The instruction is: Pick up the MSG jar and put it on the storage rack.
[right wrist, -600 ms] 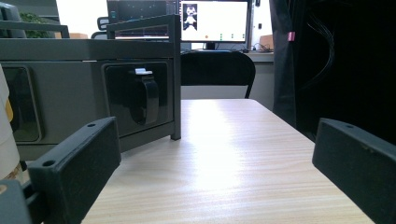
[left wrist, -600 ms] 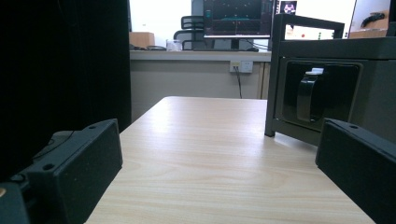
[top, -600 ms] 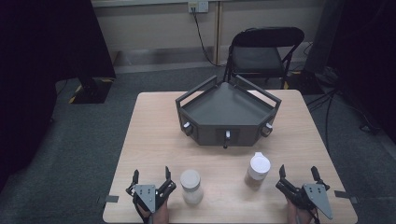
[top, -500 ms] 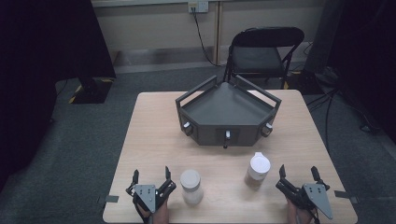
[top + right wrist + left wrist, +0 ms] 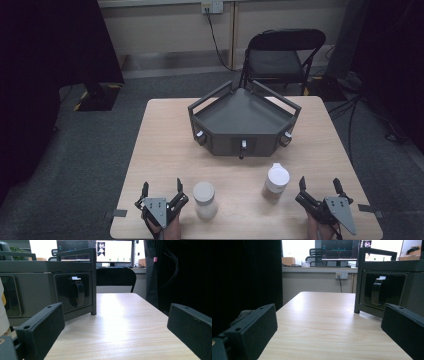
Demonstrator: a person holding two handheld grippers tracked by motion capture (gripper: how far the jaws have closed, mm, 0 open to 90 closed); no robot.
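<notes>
Both grippers rest wide open, holding nothing: the left gripper [image 5: 161, 192] just left of the white jar [image 5: 205, 199], the right gripper [image 5: 321, 190] right of the brown-filled jar [image 5: 275, 182].

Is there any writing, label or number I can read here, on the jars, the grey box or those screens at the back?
None can be read.
Jars: no label visible.
Grey box: no lettering visible.
Left monitor: blurred coloured lines, too small to read.
Right monitor: small picture and dots, too blurred to read.
</notes>
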